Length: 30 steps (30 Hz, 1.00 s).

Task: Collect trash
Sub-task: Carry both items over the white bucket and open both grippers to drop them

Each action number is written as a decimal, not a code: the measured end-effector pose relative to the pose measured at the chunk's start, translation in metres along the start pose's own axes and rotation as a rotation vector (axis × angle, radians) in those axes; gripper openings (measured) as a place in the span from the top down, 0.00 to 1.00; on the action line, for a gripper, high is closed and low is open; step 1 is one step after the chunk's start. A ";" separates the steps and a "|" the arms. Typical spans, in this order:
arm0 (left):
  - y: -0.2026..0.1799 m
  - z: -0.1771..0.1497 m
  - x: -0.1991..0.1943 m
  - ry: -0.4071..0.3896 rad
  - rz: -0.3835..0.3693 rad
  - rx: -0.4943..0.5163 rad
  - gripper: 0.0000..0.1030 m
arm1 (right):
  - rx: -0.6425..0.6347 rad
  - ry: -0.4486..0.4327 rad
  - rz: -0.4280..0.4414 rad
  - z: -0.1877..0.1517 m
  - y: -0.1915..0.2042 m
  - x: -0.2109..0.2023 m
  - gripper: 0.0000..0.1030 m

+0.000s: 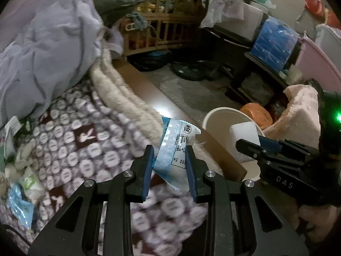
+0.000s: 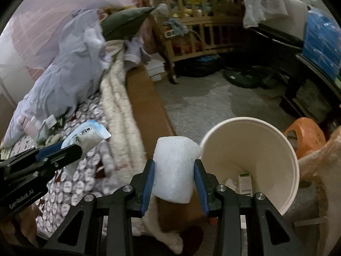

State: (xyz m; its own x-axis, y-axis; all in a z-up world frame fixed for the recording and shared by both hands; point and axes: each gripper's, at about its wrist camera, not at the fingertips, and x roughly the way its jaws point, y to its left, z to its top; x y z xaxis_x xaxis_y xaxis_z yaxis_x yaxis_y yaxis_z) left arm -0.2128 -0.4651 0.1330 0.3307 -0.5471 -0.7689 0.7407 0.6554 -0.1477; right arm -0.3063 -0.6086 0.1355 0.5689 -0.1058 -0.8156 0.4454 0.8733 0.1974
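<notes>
My left gripper (image 1: pixel 169 156) is shut on a blue and white snack wrapper (image 1: pixel 174 149), held over the bed's edge; the same wrapper (image 2: pixel 85 137) shows at the left of the right wrist view. My right gripper (image 2: pixel 173 171) is shut on a white foam block (image 2: pixel 174 168), just left of a cream paper bin (image 2: pixel 266 160) that holds a few scraps. In the left wrist view the foam block (image 1: pixel 245 136) hangs over the bin (image 1: pixel 219 119) rim. More wrappers (image 1: pixel 19 204) lie on the patterned blanket (image 1: pixel 74 145) at the lower left.
A lilac duvet (image 1: pixel 49 49) is heaped on the bed. A wooden crib (image 2: pixel 198 27) stands behind, a dark cabinet with a blue pack (image 1: pixel 272 42) to the right. An orange stool (image 2: pixel 307 136) and a pink fleece (image 1: pixel 302 115) sit beside the bin. Grey floor (image 2: pixel 213 102) lies between.
</notes>
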 end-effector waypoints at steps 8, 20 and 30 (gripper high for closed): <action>-0.033 0.009 0.021 0.027 -0.050 0.027 0.74 | 0.063 -0.004 -0.041 -0.002 -0.038 -0.003 0.66; -0.075 0.020 0.059 0.084 -0.116 0.058 0.74 | 0.157 0.018 -0.088 -0.012 -0.089 0.003 0.66; -0.098 0.027 0.086 0.123 -0.201 0.045 0.74 | 0.213 0.042 -0.112 -0.018 -0.117 0.014 0.66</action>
State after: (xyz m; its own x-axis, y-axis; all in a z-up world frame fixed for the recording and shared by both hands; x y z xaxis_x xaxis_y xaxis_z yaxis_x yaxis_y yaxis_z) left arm -0.2404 -0.5906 0.0981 0.1025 -0.5946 -0.7975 0.8108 0.5144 -0.2793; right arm -0.3629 -0.7036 0.0913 0.4804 -0.1730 -0.8598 0.6427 0.7365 0.2109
